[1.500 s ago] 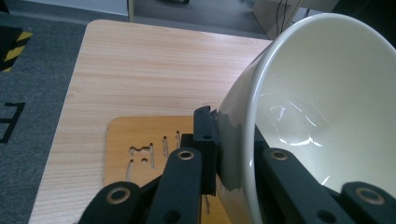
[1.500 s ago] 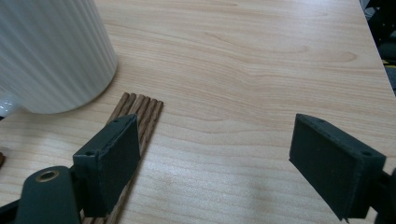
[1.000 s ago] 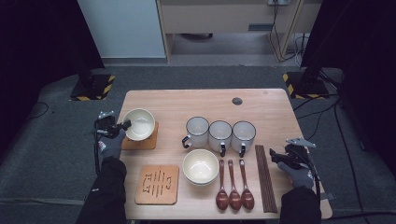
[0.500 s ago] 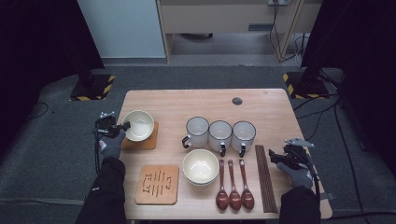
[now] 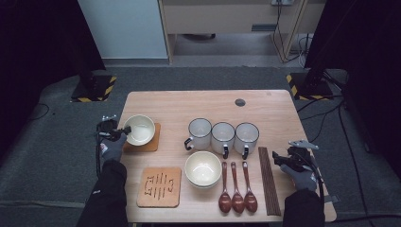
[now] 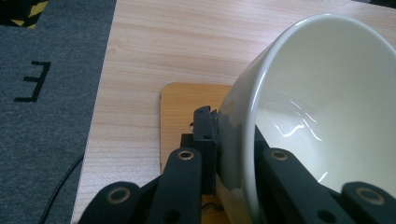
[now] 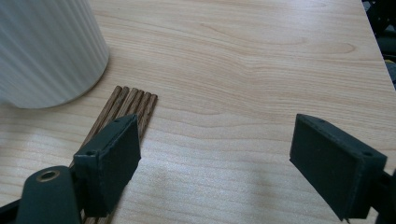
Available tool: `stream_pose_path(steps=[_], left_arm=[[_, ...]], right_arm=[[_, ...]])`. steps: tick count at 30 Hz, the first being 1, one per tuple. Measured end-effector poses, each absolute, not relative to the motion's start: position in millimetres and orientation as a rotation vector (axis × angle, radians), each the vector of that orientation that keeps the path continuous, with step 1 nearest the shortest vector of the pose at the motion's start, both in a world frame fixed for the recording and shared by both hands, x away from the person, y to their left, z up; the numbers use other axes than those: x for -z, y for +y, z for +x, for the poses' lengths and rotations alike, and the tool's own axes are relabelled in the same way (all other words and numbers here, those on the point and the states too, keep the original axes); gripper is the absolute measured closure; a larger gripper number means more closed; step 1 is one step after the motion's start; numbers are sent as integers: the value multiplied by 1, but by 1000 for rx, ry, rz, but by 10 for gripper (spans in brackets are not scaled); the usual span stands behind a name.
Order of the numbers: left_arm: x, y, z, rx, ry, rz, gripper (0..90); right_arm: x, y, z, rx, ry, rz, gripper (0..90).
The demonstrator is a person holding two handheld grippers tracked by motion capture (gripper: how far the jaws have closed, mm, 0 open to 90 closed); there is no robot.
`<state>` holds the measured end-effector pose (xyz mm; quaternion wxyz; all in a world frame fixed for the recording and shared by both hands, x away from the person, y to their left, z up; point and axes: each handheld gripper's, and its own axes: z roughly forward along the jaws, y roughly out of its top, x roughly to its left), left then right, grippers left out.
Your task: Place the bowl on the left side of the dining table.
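Observation:
My left gripper [image 5: 124,130] is shut on the left rim of a cream bowl [image 5: 140,128], which sits over a plain wooden coaster [image 5: 152,143] at the table's left edge. In the left gripper view one jaw presses the bowl [image 6: 317,93] from outside and the other sits inside, with the coaster [image 6: 187,112] beneath. I cannot tell whether the bowl rests on the coaster. My right gripper [image 5: 280,159] stands open just right of the brown chopsticks [image 5: 267,179]. The right gripper [image 7: 215,158] has only bare wood between its pads, with the chopsticks [image 7: 135,105] beside its left jaw.
Three white mugs [image 5: 223,137] stand in a row mid-table; one ribbed mug [image 7: 46,46] is close to my right gripper. A second cream bowl [image 5: 203,169], three brown spoons [image 5: 236,189] and a slotted wooden coaster [image 5: 160,187] lie along the front. The wooden table [image 5: 203,104] has a dark grommet [image 5: 240,102].

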<state>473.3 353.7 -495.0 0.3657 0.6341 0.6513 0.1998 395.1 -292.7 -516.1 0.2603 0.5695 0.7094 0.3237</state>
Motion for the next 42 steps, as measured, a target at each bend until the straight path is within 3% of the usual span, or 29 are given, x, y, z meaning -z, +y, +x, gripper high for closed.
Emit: stream_pose_path(steps=[26,42], left_arm=[[503,353,478,-509,1681,1590,776],[505,355,479,-534,1672,1625,667]], right_arm=[[517,-292,395,-873,1916,1545,160],[516,-292,395,-875,1911,1542,159]])
